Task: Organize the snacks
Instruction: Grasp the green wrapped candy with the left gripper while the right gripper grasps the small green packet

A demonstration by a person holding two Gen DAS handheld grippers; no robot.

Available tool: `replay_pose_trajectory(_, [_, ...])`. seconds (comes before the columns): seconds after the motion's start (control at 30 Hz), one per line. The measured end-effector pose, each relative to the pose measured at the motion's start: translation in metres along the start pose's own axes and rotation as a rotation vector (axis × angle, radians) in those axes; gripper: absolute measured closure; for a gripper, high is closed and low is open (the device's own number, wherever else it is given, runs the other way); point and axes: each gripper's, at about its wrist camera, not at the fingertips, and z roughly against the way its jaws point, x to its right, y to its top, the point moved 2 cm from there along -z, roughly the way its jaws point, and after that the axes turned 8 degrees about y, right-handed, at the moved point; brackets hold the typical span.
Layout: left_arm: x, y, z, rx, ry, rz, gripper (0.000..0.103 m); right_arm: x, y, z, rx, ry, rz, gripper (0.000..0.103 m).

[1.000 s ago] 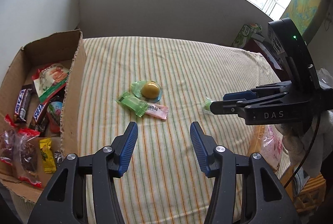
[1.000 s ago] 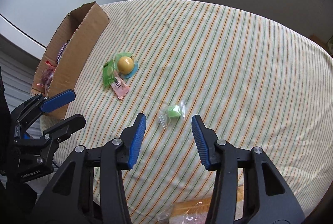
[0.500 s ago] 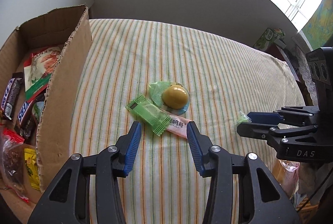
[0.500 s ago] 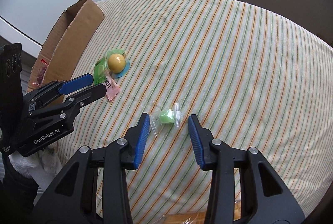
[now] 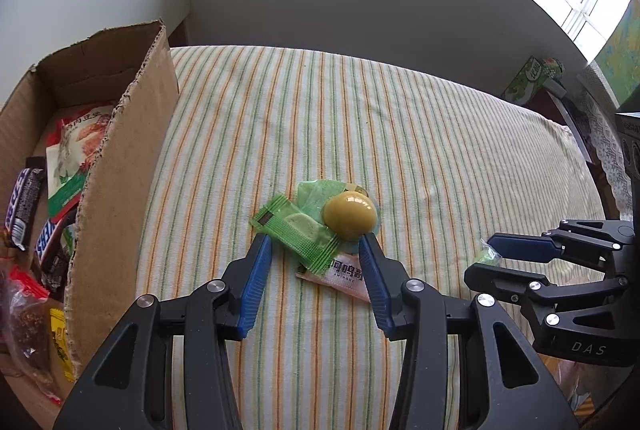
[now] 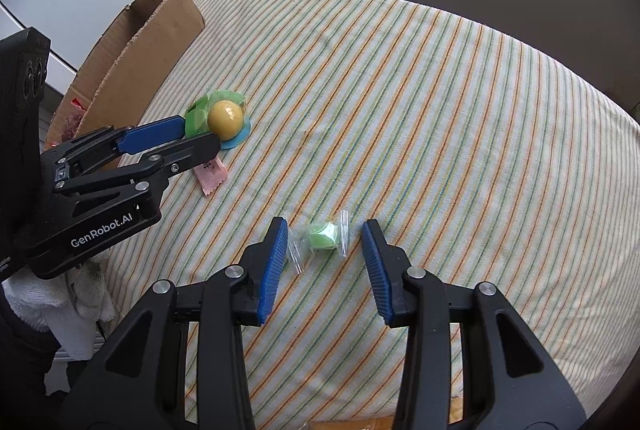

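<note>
I'm lining up on two targets at once. The small green candy (image 6: 323, 240) in its clear wrapper is lying on the striped cloth (image 6: 420, 118), right between the fingertips of my right gripper (image 6: 325, 242), whose jaws are spread wide on either side of it and not yet touching; I'm bracketing it so one squeeze should catch the wrapper. Over to the left, the little pile is sitting together: a green wafer packet (image 5: 298, 230) lying across a pink sachet (image 5: 344, 276), with the yellow jelly cup (image 5: 350, 216) touching both at the far side. My left gripper (image 5: 314, 250) is straddling that pile, jaws open wide, tips level with the green packet, gripping nothing. I'm judging the overlap awkward: closing here could drag two wrappers instead of one. The cardboard box (image 5: 120, 190) is standing just left of the pile, already holding chocolate bars (image 5: 24, 206) and bagged snacks, so I'm reading it as the drop point, a short carry away.
</note>
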Motion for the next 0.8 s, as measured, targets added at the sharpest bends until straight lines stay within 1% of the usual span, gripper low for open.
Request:
replay_pose_trajectory(0.07, [-0.006,0.001,0.0,-0.002,-0.001,0.007,0.059,0.0,-0.002,0.001,0.0,-0.009,0.01,0.062])
replay_pose_trajectory(0.13, [-0.006,0.004,-0.001,-0.002,-0.003,0.011,0.057,-0.001,-0.003,0.002,-0.002,-0.018,0.022,0.062])
replay_pose_trajectory(0.27, [-0.006,0.009,-0.003,0.006,0.007,0.016,0.057,-0.001,-0.002,0.001,-0.005,-0.023,0.031,0.062])
replay_pose_trajectory(0.37, [0.0,0.011,-0.008,0.017,0.021,-0.007,0.057,-0.001,-0.001,0.001,-0.007,-0.028,0.04,0.062])
replay_pose_trajectory(0.4, [0.001,0.01,-0.008,0.026,0.029,-0.019,0.06,-0.001,-0.001,0.001,-0.008,-0.034,0.047,0.062])
replay_pose_trajectory(0.43, [0.001,0.01,-0.008,0.035,0.045,-0.029,0.069,-0.002,-0.001,0.0,-0.007,-0.042,0.057,0.063])
replay_pose_trajectory(0.47, [0.0,0.009,-0.008,0.042,0.05,-0.029,0.071,-0.003,-0.002,0.0,-0.005,-0.059,0.068,0.068])
replay_pose_trajectory(0.5, [-0.002,0.009,-0.008,0.044,0.043,-0.02,0.074,-0.004,-0.002,0.0,-0.003,-0.084,0.083,0.072])
replay_pose_trajectory(0.53, [-0.004,0.01,-0.008,0.044,0.04,-0.011,0.079,-0.005,-0.003,0.0,-0.002,-0.099,0.095,0.075])
replay_pose_trajectory(0.57, [-0.007,0.01,-0.008,0.044,0.039,-0.003,0.082,-0.005,-0.003,0.0,-0.002,-0.102,0.099,0.075])
replay_pose_trajectory(0.63, [-0.009,0.01,-0.009,0.041,0.028,-0.001,0.082,-0.004,-0.003,0.0,-0.001,-0.099,0.097,0.076])
replay_pose_trajectory(0.8, [-0.008,0.008,-0.006,0.051,0.028,-0.008,0.083,-0.002,-0.004,0.003,0.004,-0.085,0.096,0.077])
